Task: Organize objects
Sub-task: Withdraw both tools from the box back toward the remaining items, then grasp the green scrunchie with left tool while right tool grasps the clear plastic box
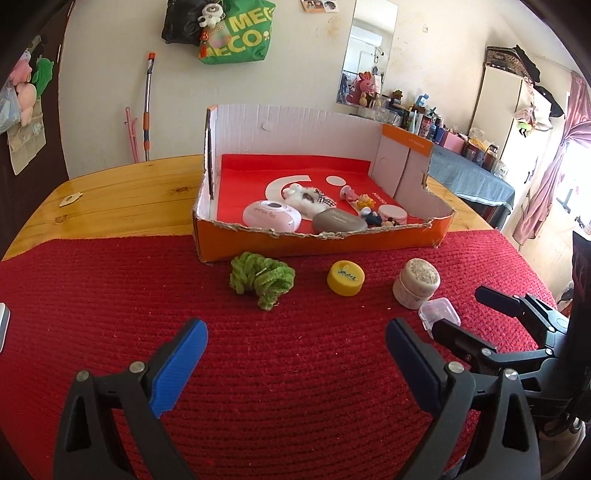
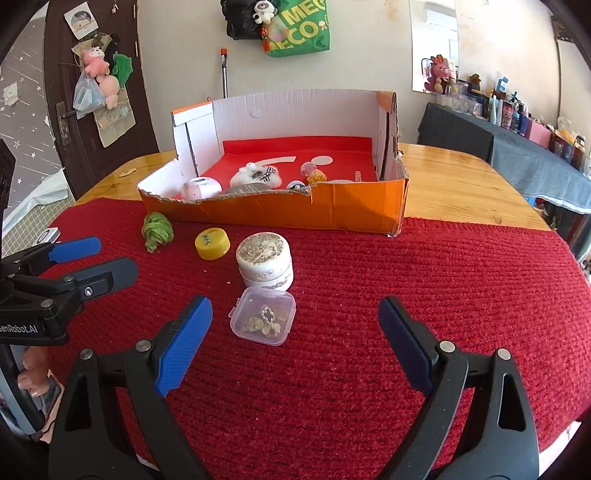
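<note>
green bag (image 2: 299, 33) reads "meg eco"; left gripper (image 2: 94, 258) "enrobot.ai".

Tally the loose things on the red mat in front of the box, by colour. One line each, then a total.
Green: 1, the yarn bundle
Yellow: 1, the round cap
Cream: 1, the round lidded jar
Clear: 1, the small plastic case
Total: 4
</note>
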Demonstrator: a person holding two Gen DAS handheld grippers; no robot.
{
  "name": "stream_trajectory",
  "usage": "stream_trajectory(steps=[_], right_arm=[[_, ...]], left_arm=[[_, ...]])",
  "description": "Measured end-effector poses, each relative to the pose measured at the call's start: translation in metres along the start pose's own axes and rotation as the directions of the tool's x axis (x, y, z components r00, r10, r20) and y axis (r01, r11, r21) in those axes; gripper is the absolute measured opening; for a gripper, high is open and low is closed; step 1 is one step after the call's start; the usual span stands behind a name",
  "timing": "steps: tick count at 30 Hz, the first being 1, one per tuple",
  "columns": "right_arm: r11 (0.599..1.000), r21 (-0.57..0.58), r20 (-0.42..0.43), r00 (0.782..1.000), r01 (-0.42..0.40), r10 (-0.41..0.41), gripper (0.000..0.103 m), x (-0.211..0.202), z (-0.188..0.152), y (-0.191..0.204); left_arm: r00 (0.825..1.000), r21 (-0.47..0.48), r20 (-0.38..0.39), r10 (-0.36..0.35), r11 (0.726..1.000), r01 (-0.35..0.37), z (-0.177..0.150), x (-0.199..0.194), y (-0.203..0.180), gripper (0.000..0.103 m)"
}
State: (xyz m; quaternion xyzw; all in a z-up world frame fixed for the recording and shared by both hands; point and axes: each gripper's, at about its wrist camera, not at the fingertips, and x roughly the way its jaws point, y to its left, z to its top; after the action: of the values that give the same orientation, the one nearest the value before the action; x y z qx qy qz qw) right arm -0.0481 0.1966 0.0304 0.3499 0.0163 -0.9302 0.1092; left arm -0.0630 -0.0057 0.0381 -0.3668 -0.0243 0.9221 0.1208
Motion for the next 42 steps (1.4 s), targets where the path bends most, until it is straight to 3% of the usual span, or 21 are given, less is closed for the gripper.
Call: stream_trajectory(steps=[4,11,22,27,35,39,42], right_arm=[[1.000,-0.007,-0.069,0.997,0.028,-0.029,0.092,0.012,0.000,-0.004],[0.995,0.034,-0.083,0.993,0.093,-0.089,0.092,0.013,0.010,-0.033],[0.999,0.018,-0.079,0.996,0.030,-0.028,0.092,0.009,0.016,-0.036],[0.999,0.004,-0.081,0.996,0.040,-0.040,0.092,0.012,0.016,-0.035],[0.999,-0.016,-0.085,0.996,0.036,-0.038,0.091,0.016,0.012,-0.032],[0.999,-0.026,-0.080,0.996,0.032,-0.034,0.077,0.016,0.011,-0.030],[0.999,-0.034,-0.071,0.997,0.027,-0.030,0.064,0.015,0.010,-0.029]], left_arm=[[1.000,-0.007,-0.023,-0.004,1.000,0.004,0.002,0.006,0.004,0.099],[0.999,-0.002,-0.051,0.005,1.000,-0.005,0.009,0.018,0.010,0.099],[0.996,0.030,-0.080,0.031,0.999,-0.029,0.030,0.039,0.026,0.096],[0.993,0.047,-0.115,0.002,0.999,0.004,0.033,0.052,0.026,0.085],[0.990,0.047,-0.128,-0.057,0.997,0.064,0.034,0.055,0.023,0.074],[0.990,0.055,-0.127,-0.065,0.996,0.073,0.035,0.054,0.021,0.048],[0.990,0.046,-0.123,-0.072,0.996,0.078,0.034,0.054,0.023,0.045]])
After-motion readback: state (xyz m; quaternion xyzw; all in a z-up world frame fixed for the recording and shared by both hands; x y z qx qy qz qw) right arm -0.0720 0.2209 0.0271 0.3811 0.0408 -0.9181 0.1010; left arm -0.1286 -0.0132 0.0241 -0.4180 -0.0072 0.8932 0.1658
